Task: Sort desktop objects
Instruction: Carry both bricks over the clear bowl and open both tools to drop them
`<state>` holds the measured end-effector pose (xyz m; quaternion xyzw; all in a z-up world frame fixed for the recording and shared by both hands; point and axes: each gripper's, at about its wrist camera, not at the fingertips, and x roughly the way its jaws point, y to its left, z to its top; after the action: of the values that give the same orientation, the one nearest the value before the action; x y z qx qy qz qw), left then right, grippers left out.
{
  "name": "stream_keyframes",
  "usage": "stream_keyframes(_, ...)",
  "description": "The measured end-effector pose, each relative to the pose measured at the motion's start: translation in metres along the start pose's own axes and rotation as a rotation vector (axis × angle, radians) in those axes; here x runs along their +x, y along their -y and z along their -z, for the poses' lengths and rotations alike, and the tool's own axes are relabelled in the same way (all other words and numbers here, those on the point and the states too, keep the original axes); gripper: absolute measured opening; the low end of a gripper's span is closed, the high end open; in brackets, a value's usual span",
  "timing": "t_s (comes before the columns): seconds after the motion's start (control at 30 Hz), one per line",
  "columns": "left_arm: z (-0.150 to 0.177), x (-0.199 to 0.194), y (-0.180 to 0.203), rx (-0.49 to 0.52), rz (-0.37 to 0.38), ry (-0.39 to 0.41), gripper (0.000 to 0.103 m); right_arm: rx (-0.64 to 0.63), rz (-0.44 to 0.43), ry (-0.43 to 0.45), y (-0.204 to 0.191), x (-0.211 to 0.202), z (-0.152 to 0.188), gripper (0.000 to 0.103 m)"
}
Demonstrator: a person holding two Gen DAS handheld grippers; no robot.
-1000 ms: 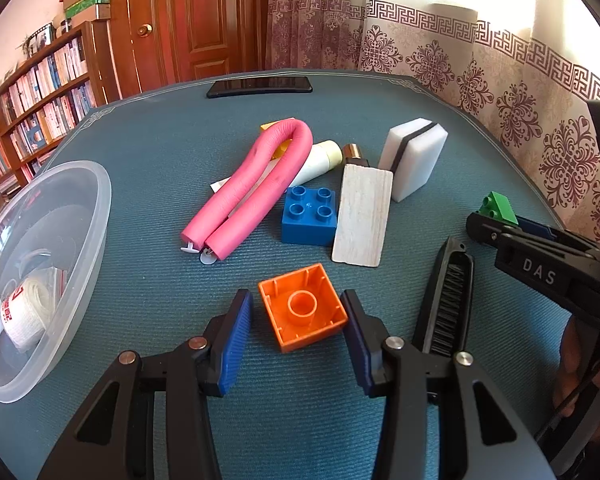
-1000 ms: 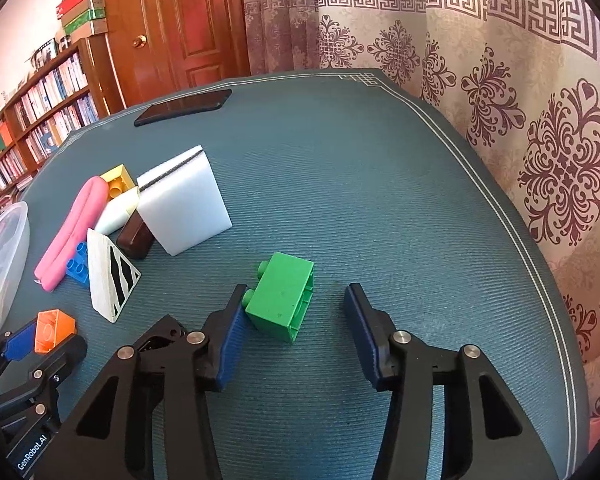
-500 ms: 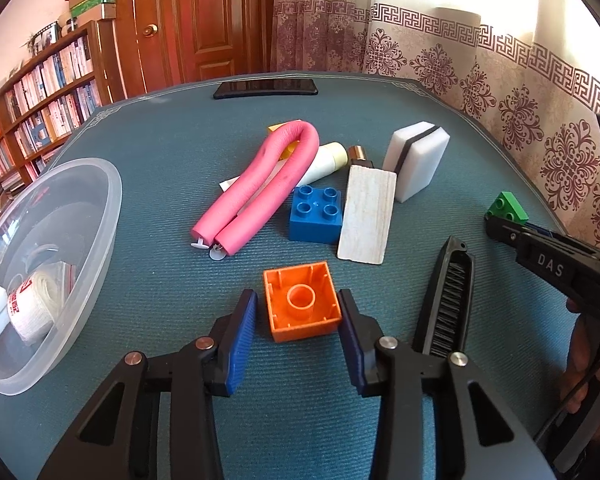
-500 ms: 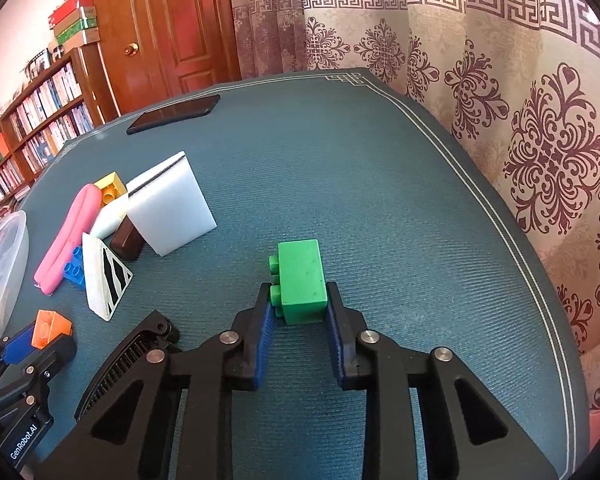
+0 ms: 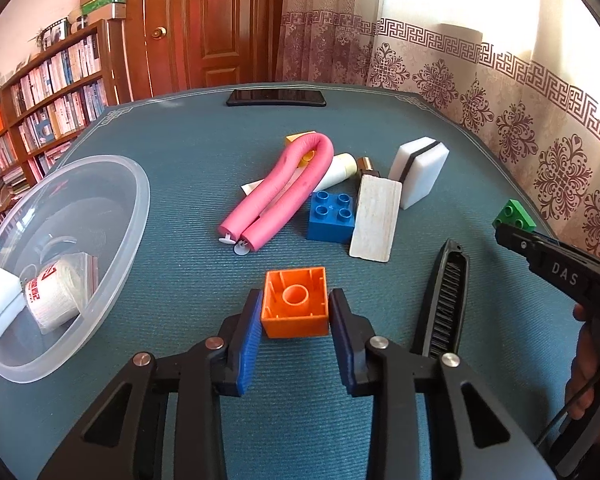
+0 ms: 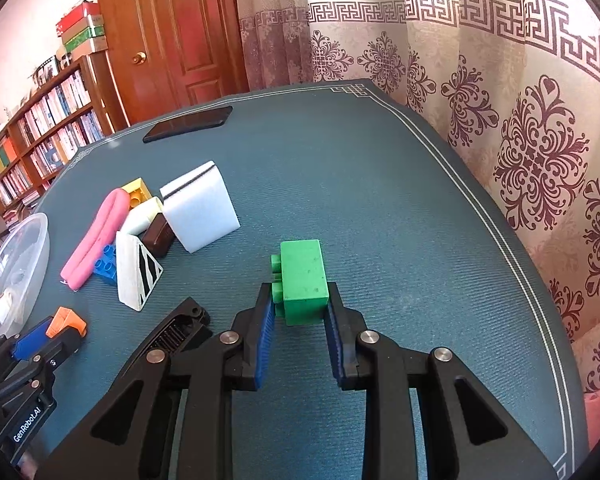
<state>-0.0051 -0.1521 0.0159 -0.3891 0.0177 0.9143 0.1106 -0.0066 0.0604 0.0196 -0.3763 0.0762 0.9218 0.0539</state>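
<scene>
near right edge of tabletop (image 6: 380,168), right tool (image 6: 300,312) pinches green block (image 6: 302,280) by end, may twist out. left tool (image 5: 294,312) squeezes orange block (image 5: 294,306), hollow, may pop loose.

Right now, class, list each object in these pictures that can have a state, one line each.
Left gripper: shut on orange brick, hollow side up.
Right gripper: shut on green brick, studs sideways.
Clear bowl: holds a tape roll.
Pink foam tube: bent double.

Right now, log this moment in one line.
left gripper: shut on orange block | right gripper: shut on green block | bowl: awaiting blocks
</scene>
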Motion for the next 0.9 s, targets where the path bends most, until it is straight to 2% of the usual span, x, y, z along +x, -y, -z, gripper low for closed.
stream_keyframes(0.47,0.001,-0.035,-0.024,-0.037,-0.025,0.073,0.037,-0.022,-0.06,0.014,-0.027,-0.017,-0.001,0.026)
stream_keyframes(0.73,-0.003,-0.052,-0.062,-0.106,-0.081,0.116,0.037,-0.058,-0.089,0.018,-0.051,-0.022,0.0,0.026)
stream_keyframes(0.9,-0.003,-0.061,-0.085,-0.129,-0.146,0.14,0.037,-0.089,-0.108,0.018,-0.068,-0.025,0.002,0.026)
